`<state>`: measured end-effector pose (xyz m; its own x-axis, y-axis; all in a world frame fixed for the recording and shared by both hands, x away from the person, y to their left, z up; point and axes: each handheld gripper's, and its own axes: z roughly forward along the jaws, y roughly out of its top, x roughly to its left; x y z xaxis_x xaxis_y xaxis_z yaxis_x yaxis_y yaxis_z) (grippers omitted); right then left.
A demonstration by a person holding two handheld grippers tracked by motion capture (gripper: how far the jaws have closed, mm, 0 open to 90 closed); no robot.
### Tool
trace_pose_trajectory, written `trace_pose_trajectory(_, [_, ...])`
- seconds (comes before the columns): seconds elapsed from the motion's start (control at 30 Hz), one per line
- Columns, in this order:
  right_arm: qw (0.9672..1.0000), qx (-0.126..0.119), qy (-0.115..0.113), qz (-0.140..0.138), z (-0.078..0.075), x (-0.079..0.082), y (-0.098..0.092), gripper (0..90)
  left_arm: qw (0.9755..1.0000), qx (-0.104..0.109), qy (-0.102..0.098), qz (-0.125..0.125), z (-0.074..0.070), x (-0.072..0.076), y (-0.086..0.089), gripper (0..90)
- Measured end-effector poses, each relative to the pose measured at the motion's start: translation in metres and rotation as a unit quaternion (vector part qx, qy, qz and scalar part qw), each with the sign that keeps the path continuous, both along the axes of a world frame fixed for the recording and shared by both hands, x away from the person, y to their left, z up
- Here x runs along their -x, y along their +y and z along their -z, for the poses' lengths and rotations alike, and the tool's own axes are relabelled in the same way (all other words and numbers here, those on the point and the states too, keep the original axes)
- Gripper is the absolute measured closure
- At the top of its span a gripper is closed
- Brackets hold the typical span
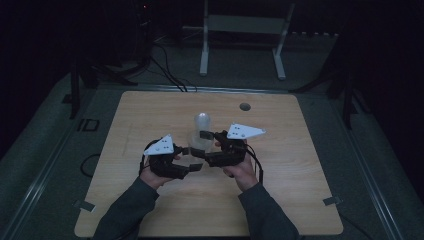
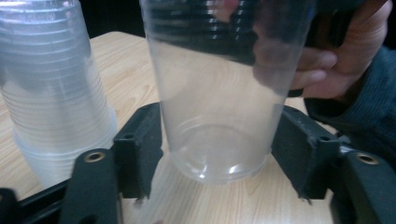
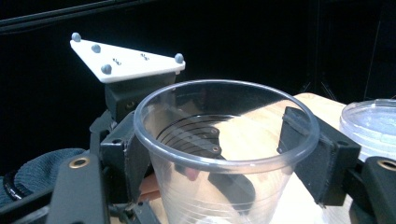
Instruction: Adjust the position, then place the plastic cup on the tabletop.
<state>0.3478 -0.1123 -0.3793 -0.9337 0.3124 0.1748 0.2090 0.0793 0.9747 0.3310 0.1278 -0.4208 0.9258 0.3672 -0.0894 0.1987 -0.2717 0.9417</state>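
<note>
**Ana:** Cup (image 1: 194, 141), the clear plastic one — from the high view, where does it sit?

**Ben:** Upright on the bench (image 1: 150, 110), between the left tongs (image 1: 186, 159) and the right tongs (image 1: 204, 136). A stack of upturned cups (image 1: 202, 122) stands just behind it, beyond the right tongs.

**Ana:** And the left gripper view?

**Ben:** The cup (image 2: 215, 116) stands with its base on the bench (image 2: 126, 65), between the jaws of the left tongs (image 2: 217, 154). Those jaws are apart; the left one is at the wall, while a narrow gap shows at the right one. The stack (image 2: 51, 93) stands to the left of the jaws. A hand (image 2: 341, 51) is behind the cup.

**Ana:** Right gripper view?

**Ben:** The cup's rim (image 3: 224, 128) lies between the jaws of the right tongs (image 3: 219, 149). They are part-way closed and flank the rim closely; whether they press on it I cannot tell. The left tongs (image 3: 135, 93), with their grey plate, are beyond the cup.
</note>
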Motion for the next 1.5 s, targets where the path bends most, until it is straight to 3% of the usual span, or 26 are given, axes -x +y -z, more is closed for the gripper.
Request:
trace_pose_trajectory(0.23, [0.9999,0.001,-0.008,0.011,-0.003,-0.001,-0.004,27.2,1.0000,0.002,-0.004,-0.003,-0.002,0.000,0.004,26.1])
trace_pose_trajectory(0.6, [0.9994,0.014,-0.018,0.026,-0.004,0.001,-0.008,27.2,0.9996,0.005,-0.009,-0.028,-0.006,0.000,0.018,26.2])
trace_pose_trajectory(0.93, [0.9982,0.030,-0.031,0.042,-0.005,0.002,-0.012,27.2,0.9993,-0.002,-0.007,-0.036,-0.005,-0.002,0.020,26.5])
trace_pose_trajectory(1.5, [0.9964,0.039,-0.032,0.067,-0.003,0.002,-0.029,27.4,0.9990,-0.002,-0.005,-0.043,-0.004,-0.003,0.023,26.6])
